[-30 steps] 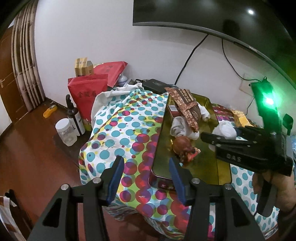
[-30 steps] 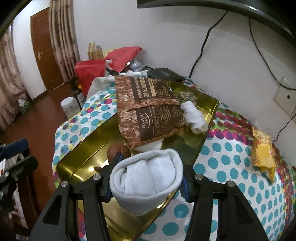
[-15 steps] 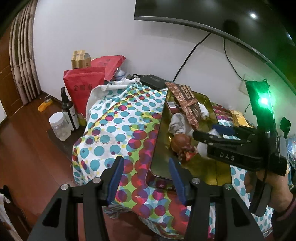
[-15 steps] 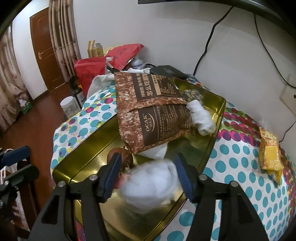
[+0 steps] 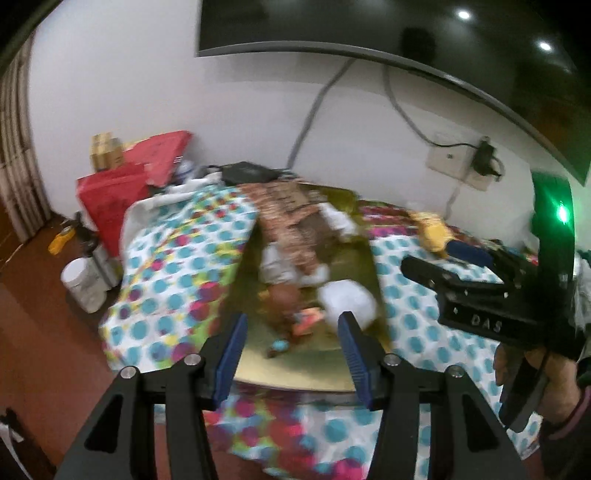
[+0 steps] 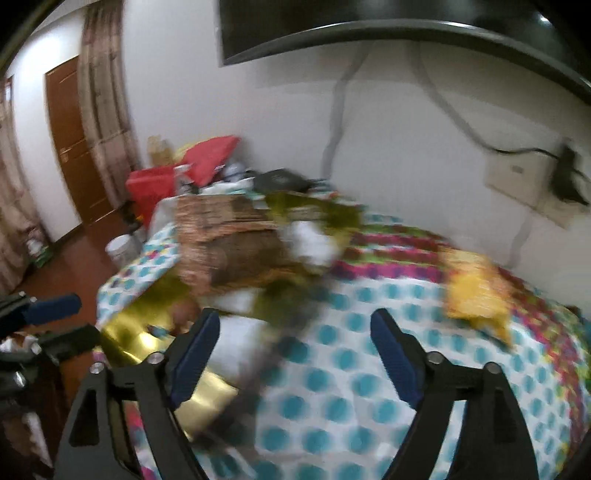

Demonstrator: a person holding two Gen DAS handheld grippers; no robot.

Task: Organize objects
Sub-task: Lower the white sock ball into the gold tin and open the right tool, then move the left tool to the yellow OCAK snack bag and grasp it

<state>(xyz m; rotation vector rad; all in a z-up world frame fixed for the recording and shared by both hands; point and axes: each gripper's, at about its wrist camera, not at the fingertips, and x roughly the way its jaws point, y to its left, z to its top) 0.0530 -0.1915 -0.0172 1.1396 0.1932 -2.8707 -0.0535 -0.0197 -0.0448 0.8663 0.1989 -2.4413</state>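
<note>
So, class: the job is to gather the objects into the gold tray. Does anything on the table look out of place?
Yes: the yellow snack packet lies alone on the dotted cloth, right of the gold tray, while the sock roll and brown bag sit inside.

A dark television hangs on the white wall, with grey cables running down from it. A wall socket with a black plug sits to the right. Red bags lean by the wall, cardboard boxes behind them. A white jar stands on the brown wooden floor. A brown door and patterned curtains show at the left. A polka-dot cloth covers the table.
</note>
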